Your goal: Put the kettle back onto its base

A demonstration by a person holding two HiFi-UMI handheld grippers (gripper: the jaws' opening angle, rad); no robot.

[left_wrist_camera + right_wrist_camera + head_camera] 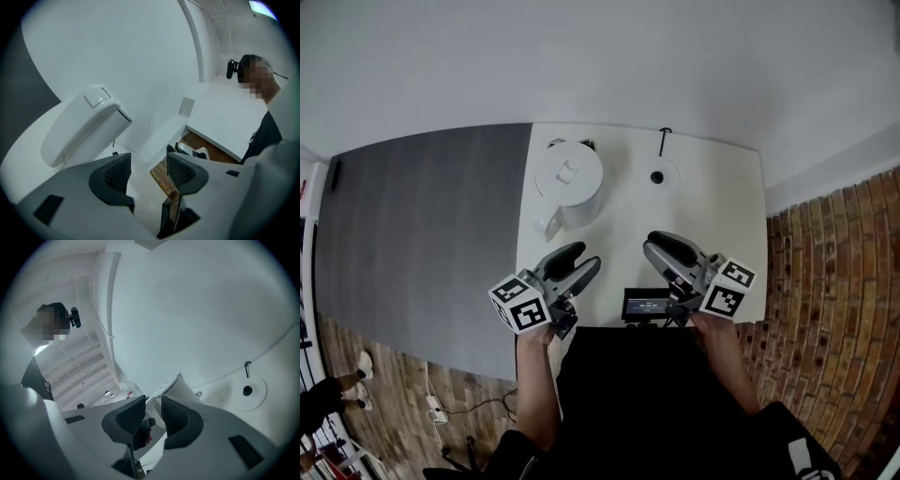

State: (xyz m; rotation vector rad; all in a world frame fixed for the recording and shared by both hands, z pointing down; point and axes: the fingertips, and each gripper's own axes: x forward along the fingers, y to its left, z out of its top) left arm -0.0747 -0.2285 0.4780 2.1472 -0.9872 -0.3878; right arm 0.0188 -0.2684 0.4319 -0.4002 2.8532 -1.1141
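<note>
- Jaws of the left gripper [586, 258] stand wide apart with nothing between the ribbed pads. In the left gripper view [149, 171] only the table edge and brick floor show through the gap.
- Its marker cube [520, 305] carries black-and-white square patterns – no letters or digits.
- The kettle [569, 178] is white and lidded. It stands upright on the white table [722, 206] near the table's left edge, off its base. Its handle [551, 225] points toward the person.
- In the left gripper view the kettle [79, 126] lies up and to the left of the jaws, clear of both pads. No brand or label can be made out on its lid or body.
- A small black device [645, 305] with a lit screen sits at the near edge of the table, between the two grippers. Its print is too small to read.
- The base [658, 175] is a white disc with a dark centre. It lies bare to the right of the kettle, apart from it, and a thin dark cord [663, 139] runs from it toward the far edge.
- The right gripper [650, 246] has its jaws parted more narrowly than the left, and they grip nothing.
- In the right gripper view [153, 416] the kettle [180, 389] shows beyond the gap – well past the pads – and the base [248, 392] lies to its right.
</note>
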